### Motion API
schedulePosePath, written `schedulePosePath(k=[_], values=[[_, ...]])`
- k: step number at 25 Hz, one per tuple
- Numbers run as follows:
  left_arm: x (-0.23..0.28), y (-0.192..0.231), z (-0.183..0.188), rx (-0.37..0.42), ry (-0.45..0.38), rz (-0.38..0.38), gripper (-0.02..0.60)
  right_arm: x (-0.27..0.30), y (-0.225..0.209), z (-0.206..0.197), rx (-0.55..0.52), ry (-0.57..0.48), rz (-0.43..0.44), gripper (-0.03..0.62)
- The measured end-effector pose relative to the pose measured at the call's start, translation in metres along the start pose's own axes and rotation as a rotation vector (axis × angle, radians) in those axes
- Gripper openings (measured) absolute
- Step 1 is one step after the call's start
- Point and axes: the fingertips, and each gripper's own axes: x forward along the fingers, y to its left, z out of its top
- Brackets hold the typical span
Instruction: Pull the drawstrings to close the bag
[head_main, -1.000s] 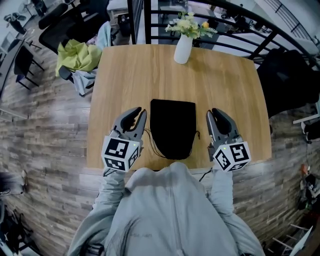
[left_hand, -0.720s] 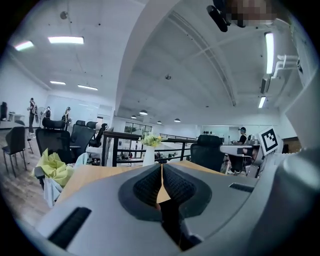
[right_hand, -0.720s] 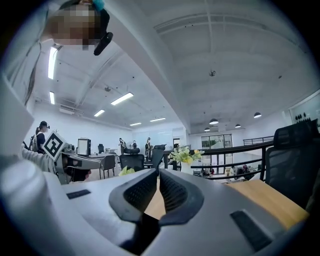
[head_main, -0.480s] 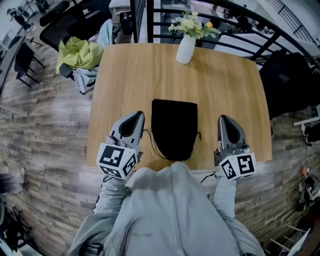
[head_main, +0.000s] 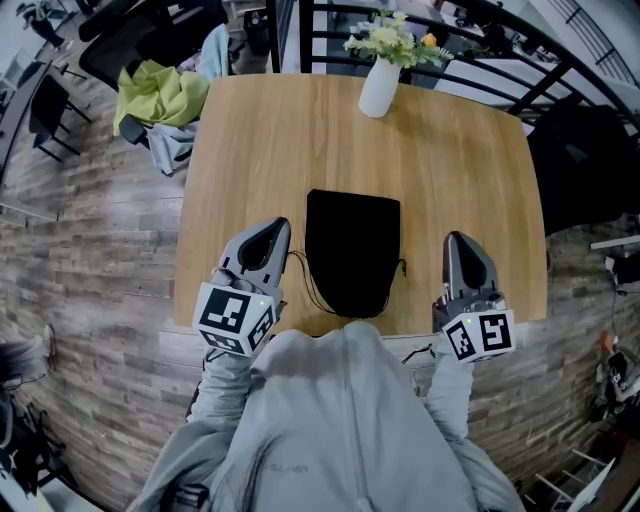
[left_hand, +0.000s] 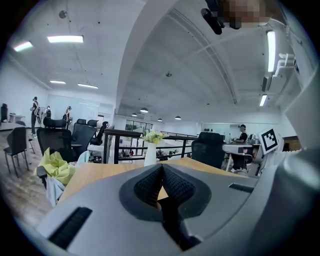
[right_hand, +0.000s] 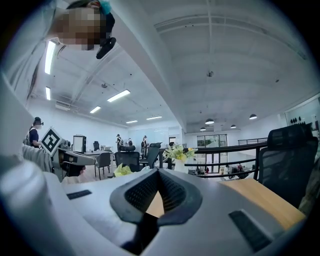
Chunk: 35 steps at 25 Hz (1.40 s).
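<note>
Table (head_main: 300, 140) had the black bag (head_main: 352, 255) lying flat near its front edge, cord end toward the person, probably so each cord could be pulled out sideways. Left gripper (head_main: 277, 230) sat just beside the bag and right gripper (head_main: 462, 242) a bit further off, flanking it. Both were clenched, with nothing between the jaws. Drawstrings (head_main: 300, 287) lay slack off the near end, mostly by the left gripper, ungripped, and the bag did not look cinched yet. Only the head view showed the bag and cords. Both gripper views looked level across the tabletop and missed them, but showed the jaw tips meeting and the vase (left_hand: 150, 154) side-on.
</note>
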Motion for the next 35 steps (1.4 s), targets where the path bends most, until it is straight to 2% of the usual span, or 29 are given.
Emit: schedulePosePath(k=[6, 23, 35], values=[[0.005, 0.001, -0.003, -0.002, 0.018, -0.003, 0.026, 0.003, -0.001, -0.012, 0.020, 0.027, -0.002, 0.022], [0.009, 0.001, -0.005, 0.001, 0.027, -0.014, 0.026, 0.005, -0.004, -0.007, 0.001, 0.022, 0.000, 0.021], [0.011, 0.008, -0.009, 0.000, 0.034, -0.002, 0.026, 0.010, -0.008, -0.016, 0.029, 0.034, -0.007, 0.021]])
